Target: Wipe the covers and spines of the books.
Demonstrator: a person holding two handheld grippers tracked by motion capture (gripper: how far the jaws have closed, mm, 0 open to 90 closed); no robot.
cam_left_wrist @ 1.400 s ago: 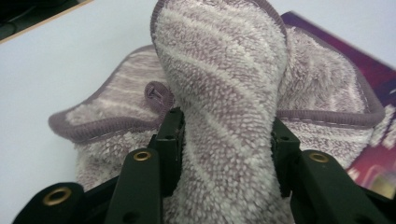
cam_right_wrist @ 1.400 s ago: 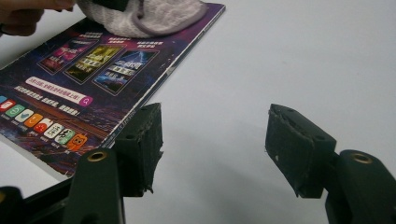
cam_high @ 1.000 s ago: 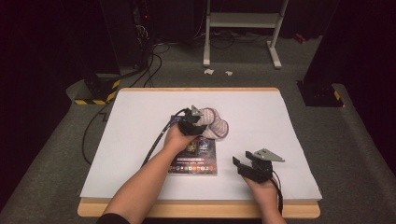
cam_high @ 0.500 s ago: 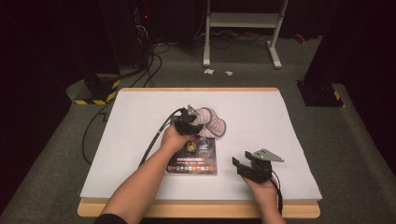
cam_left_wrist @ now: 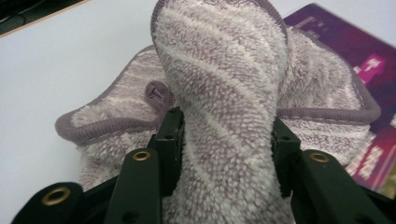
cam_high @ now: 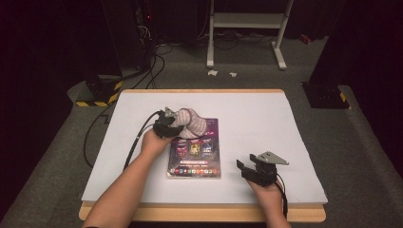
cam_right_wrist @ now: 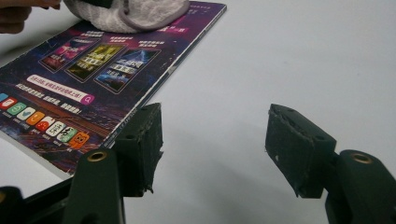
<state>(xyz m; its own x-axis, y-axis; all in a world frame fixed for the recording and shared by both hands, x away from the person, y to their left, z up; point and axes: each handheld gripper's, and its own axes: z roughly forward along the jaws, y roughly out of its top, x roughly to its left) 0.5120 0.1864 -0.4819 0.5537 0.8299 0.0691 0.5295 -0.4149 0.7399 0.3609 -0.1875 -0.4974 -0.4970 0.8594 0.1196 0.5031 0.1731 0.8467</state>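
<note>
A fluffy grey-and-white striped cloth (cam_high: 190,122) lies bunched on the far left corner of a purple printed book (cam_high: 195,154) that rests flat on the white table (cam_high: 247,118). My left gripper (cam_high: 172,121) is shut on a fold of the cloth (cam_left_wrist: 224,93), which bulges up between the two jaws. In the right gripper view the cloth (cam_right_wrist: 126,11) sits at the book's (cam_right_wrist: 79,88) far end. My right gripper (cam_high: 243,167) rests low on the table to the right of the book, its jaws wide open with bare table between them (cam_right_wrist: 215,135).
The table's wooden front edge (cam_high: 204,213) runs close to both forearms. Beyond the table stand a white metal frame (cam_high: 247,28), cables (cam_high: 152,61) and a yellow-black striped base (cam_high: 95,97) on grey carpet. A dark box (cam_high: 328,92) sits past the right corner.
My left gripper has pulled the cloth a little to the left and toward the book's far left corner. The right gripper has stayed still and open.
</note>
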